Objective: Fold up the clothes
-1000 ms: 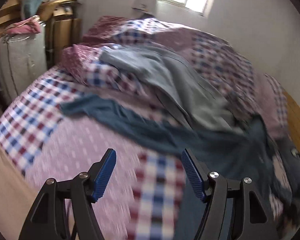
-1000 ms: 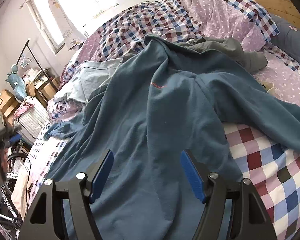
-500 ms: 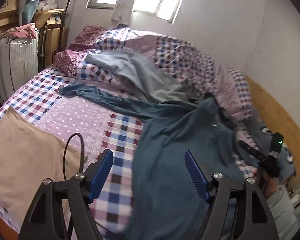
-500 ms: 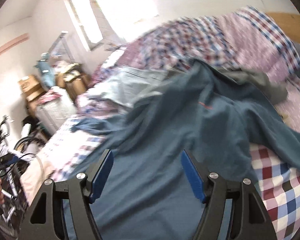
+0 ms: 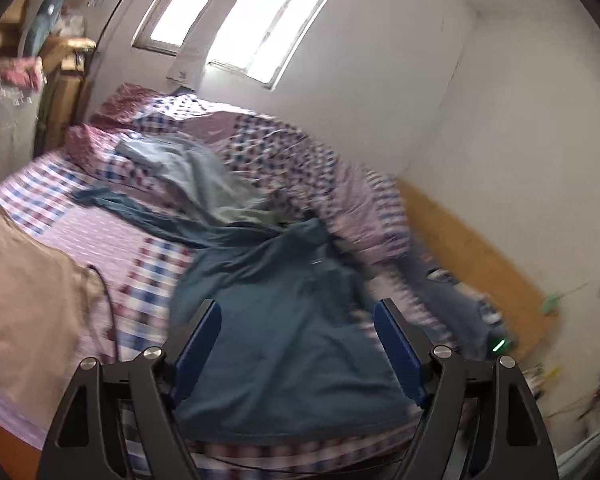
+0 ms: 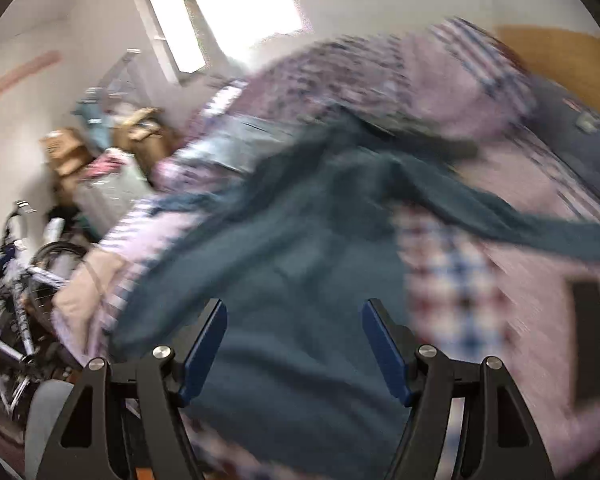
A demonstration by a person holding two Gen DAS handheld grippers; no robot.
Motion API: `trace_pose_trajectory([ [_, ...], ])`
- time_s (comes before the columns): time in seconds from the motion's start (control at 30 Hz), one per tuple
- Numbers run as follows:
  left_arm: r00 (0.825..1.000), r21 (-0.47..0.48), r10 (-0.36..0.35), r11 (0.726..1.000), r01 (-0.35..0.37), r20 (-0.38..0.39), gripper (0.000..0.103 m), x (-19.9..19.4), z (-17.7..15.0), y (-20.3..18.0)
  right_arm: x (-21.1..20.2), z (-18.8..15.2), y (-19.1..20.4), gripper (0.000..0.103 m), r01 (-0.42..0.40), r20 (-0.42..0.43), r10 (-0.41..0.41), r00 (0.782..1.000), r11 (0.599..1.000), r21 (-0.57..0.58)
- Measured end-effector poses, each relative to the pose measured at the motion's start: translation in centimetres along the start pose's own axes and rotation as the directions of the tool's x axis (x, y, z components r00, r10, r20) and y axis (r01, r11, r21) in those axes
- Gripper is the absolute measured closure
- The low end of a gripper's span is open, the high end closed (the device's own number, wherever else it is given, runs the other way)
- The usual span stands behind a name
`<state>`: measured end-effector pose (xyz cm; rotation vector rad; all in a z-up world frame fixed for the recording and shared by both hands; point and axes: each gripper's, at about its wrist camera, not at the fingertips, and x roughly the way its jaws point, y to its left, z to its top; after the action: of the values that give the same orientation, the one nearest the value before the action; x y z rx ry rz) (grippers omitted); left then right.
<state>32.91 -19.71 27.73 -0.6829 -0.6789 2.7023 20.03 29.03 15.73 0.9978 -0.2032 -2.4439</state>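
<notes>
While both views blur, I see the teal sweatshirt (image 5: 284, 320) spread on the checked bedspread (image 5: 112, 236) — sleeves flung outward. My left gripper (image 5: 298, 344) and right gripper (image 6: 294, 344) hang above it, fingers wide apart — holding nothing.

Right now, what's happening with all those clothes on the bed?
Someone is getting ready to fold clothes, holding a grabbing tool in each hand. A dark blue long-sleeved top lies spread out on the checked bed cover, with one sleeve stretched out to the side. The left tool and the right tool both hang open above the top and neither holds it. A grey piece of clothing lies crumpled further back. Nothing looks folded yet.
</notes>
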Motion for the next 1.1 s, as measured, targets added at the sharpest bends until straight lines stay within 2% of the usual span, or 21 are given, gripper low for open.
trace_pose_trajectory([
  [0.07,0.998,-0.028,-0.061,0.998,0.061,0.019,0.021,-0.5,0.1,-1.1,-1.2,-1.5,-2.0,0.029,0.038,-0.051,-0.037,0.998,0.999,0.03],
  [0.17,0.993,-0.011,-0.108,0.994,0.108,0.041,0.02,-1.2,-0.3,-2.7,-1.4,-3.4,-4.0,0.03,0.085,-0.164,-0.078,0.983,0.996,0.036],
  [0.27,0.99,0.006,-0.138,0.99,0.138,0.034,0.02,-1.8,-1.3,-3.9,-0.3,-4.6,-5.4,0.033,0.124,-0.288,-0.108,0.951,0.991,0.04],
  [0.33,0.989,0.025,-0.144,0.989,0.144,0.031,0.02,-2.2,-2.0,-4.5,0.7,-5.4,-6.3,0.046,0.152,-0.354,-0.132,0.926,0.988,0.029],
  [0.4,0.988,0.033,-0.149,0.988,0.148,0.035,0.02,-2.7,-2.7,-4.8,1.7,-6.3,-6.6,0.067,0.148,-0.403,-0.131,0.906,0.989,0.011],
  [0.6,0.983,-0.047,-0.178,0.983,0.179,0.033,0.02,-2.8,-4.2,-4.8,4.4,-7.9,-6.4,0.069,0.125,-0.482,-0.124,0.868,0.992,-0.032],
  [0.7,0.981,-0.035,-0.188,0.981,0.19,0.041,0.02,-3.3,-4.2,-5.4,5.7,-8.7,-6.4,0.069,0.161,-0.523,-0.172,0.835,0.985,-0.066],
  [0.73,0.981,-0.026,-0.188,0.981,0.19,0.046,0.02,-3.6,-4.2,-5.7,5.8,-8.8,-6.3,0.07,0.167,-0.526,-0.183,0.831,0.983,-0.078],
  [0.77,0.981,-0.019,-0.188,0.982,0.189,0.051,0.02,-3.8,-4.2,-5.9,5.7,-8.8,-6.2,0.076,0.169,-0.525,-0.191,0.829,0.981,-0.091],
  [0.8,0.981,-0.017,-0.185,0.982,0.186,0.056,0.02,-4.1,-4.1,-5.9,5.7,-8.9,-6.0,0.102,0.171,-0.523,-0.2,0.828,0.98,-0.103],
  [0.93,0.981,-0.017,-0.174,0.984,0.176,0.087,0.02,-5.4,-3.6,-5.8,4.4,-8.7,-5.8,0.101,0.189,-0.507,-0.239,0.828,0.971,-0.15],
  [1.1,0.975,0.001,-0.176,0.984,0.177,0.134,0.02,-7.3,-2.9,-5.7,1.3,-8.6,-7.6,0.099,0.205,-0.507,-0.228,0.831,0.973,-0.102],
])
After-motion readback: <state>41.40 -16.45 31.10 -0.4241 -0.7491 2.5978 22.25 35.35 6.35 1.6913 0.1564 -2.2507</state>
